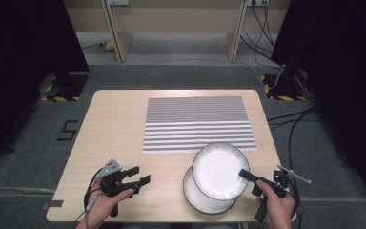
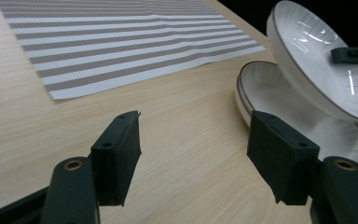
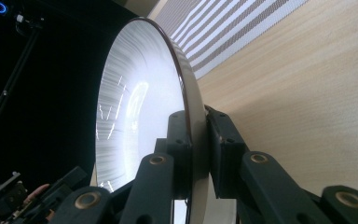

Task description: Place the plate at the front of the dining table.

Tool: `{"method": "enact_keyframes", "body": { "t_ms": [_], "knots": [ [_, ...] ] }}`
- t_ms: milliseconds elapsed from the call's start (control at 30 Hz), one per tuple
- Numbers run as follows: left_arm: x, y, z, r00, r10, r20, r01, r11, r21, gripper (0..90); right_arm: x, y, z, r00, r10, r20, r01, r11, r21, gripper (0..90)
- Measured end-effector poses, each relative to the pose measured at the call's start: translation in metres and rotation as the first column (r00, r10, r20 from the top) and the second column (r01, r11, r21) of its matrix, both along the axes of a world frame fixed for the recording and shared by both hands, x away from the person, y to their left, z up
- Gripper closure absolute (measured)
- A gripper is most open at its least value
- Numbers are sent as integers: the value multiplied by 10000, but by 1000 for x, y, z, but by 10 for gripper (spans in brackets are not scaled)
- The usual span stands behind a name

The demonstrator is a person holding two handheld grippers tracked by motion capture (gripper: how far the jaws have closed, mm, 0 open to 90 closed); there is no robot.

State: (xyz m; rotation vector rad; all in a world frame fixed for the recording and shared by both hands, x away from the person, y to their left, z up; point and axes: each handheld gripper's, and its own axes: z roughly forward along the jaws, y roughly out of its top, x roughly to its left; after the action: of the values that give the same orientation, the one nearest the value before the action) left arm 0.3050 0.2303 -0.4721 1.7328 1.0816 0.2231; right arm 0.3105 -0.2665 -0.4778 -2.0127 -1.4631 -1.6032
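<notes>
The right gripper (image 1: 246, 174) clamps the rim of the top plate (image 1: 219, 169), tilted over another plate (image 1: 195, 198); the left gripper (image 1: 139, 175) hangs wide-jawed above the bench (image 1: 114, 129).

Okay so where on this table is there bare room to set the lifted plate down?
The striped placemat lies bare, and so does the wood left of it, back from the left gripper. The near right corner is crowded: the right gripper holds the top plate tilted over the lower plate, with little bare table beside them.
</notes>
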Motion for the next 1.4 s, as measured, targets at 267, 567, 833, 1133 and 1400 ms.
{"method": "enact_keyframes", "body": {
  "t_ms": [267,567,833,1133,1400],
  "knots": [
    [-3,22,-7,9983,582,18,-582,9983,-102,335,4,-2,6,10000,-66,39,66,10000,-68,799],
    [-9,50,-21,9914,1305,-32,-1305,9914,-119,332,11,-4,11,9998,-184,0,184,9998,-88,794],
    [-11,62,-27,9871,1601,-50,-1601,9871,-57,334,20,-2,16,9997,-237,58,238,9997,-55,794],
    [-12,64,-31,9834,1814,-102,-1816,9828,-345,333,28,-2,23,9994,-324,110,326,9993,-157,794],
    [-13,65,-34,9820,1888,-79,-1889,9812,-393,331,36,-2,27,9991,-416,95,417,9991,-124,794]
  ]
}}
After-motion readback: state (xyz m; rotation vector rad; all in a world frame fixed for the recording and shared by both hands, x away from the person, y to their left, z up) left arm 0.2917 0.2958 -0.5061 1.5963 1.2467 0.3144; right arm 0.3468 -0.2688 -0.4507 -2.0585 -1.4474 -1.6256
